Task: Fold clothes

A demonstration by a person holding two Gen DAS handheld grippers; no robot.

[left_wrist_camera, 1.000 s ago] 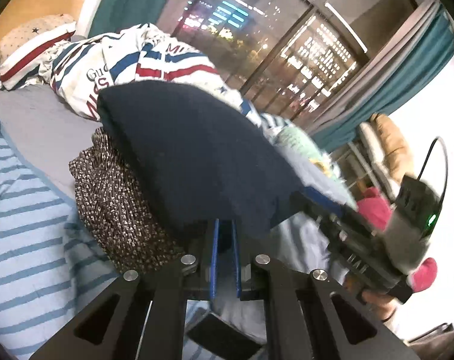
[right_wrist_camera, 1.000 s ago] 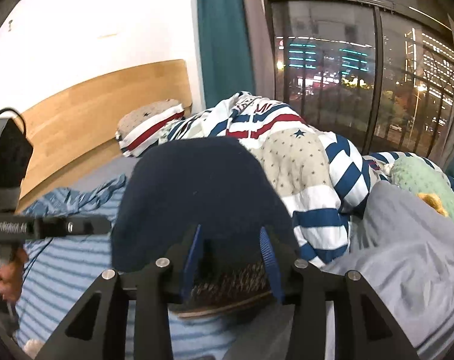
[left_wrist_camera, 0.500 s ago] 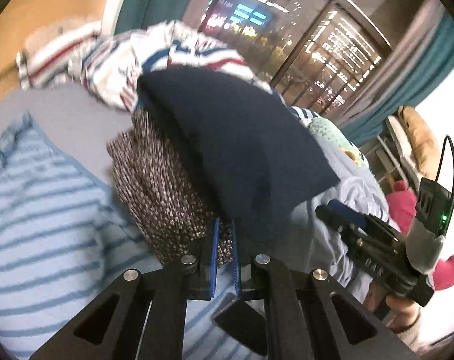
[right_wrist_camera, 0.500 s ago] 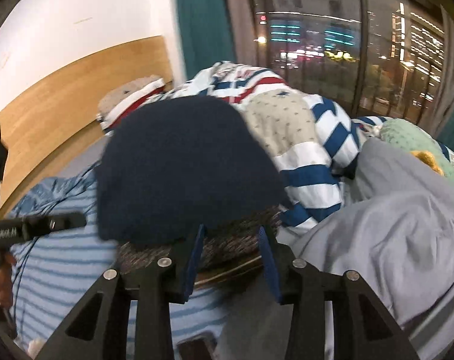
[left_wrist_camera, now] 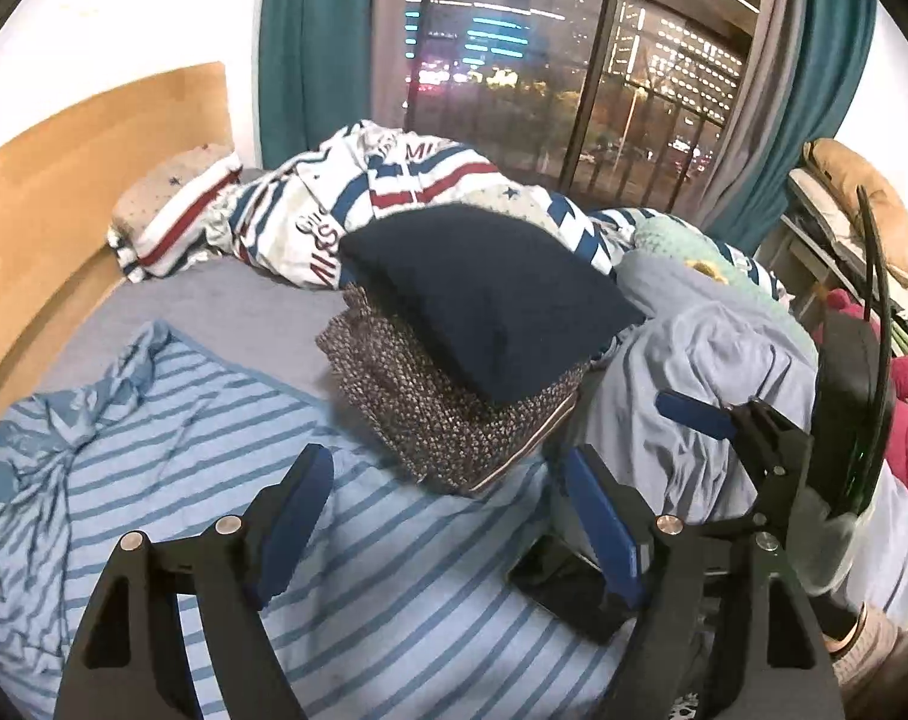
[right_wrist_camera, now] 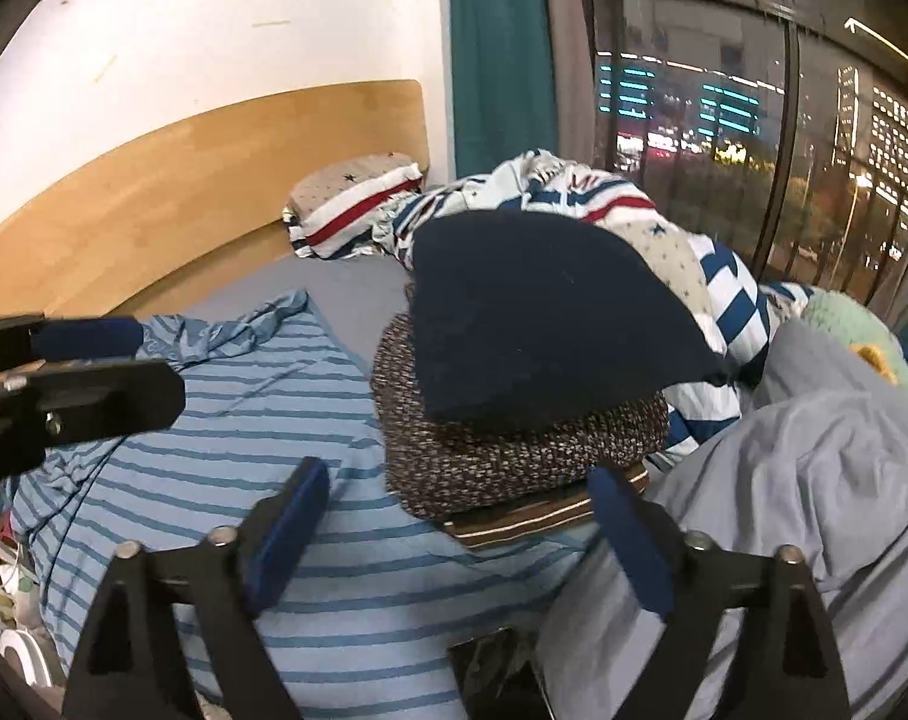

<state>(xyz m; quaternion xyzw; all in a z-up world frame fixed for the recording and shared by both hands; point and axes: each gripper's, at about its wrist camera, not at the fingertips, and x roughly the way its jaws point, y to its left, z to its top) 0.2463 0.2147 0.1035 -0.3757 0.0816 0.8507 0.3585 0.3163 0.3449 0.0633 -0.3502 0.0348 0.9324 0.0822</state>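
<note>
A: Where was the pile of folded clothes?

B: It sat on the bed (left_wrist_camera: 225,312). The dark blue top (left_wrist_camera: 484,300) lay on the speckled knit (left_wrist_camera: 429,414), and a brown striped piece (right_wrist_camera: 544,516) peeked out at the bottom.

A: And the left gripper (left_wrist_camera: 447,522)?

B: Its jaws had just been opening and stood wide apart, with nothing between them. The pile lay just ahead of its tips, not touching them. Under it was the blue striped sheet (left_wrist_camera: 171,420).

A: What about the right gripper (right_wrist_camera: 460,516)?

B: The same. Its jaws had just been opening, they were spread wide, and they held nothing. The pile's near edge sat just in front, between the two blue fingers (right_wrist_camera: 285,516) but past their tips.

A: What was behind the pile?

B: A crumpled quilt (left_wrist_camera: 393,192) with red and blue stripes, right against the pile. A grey blanket (right_wrist_camera: 814,456) lay beside it.
</note>
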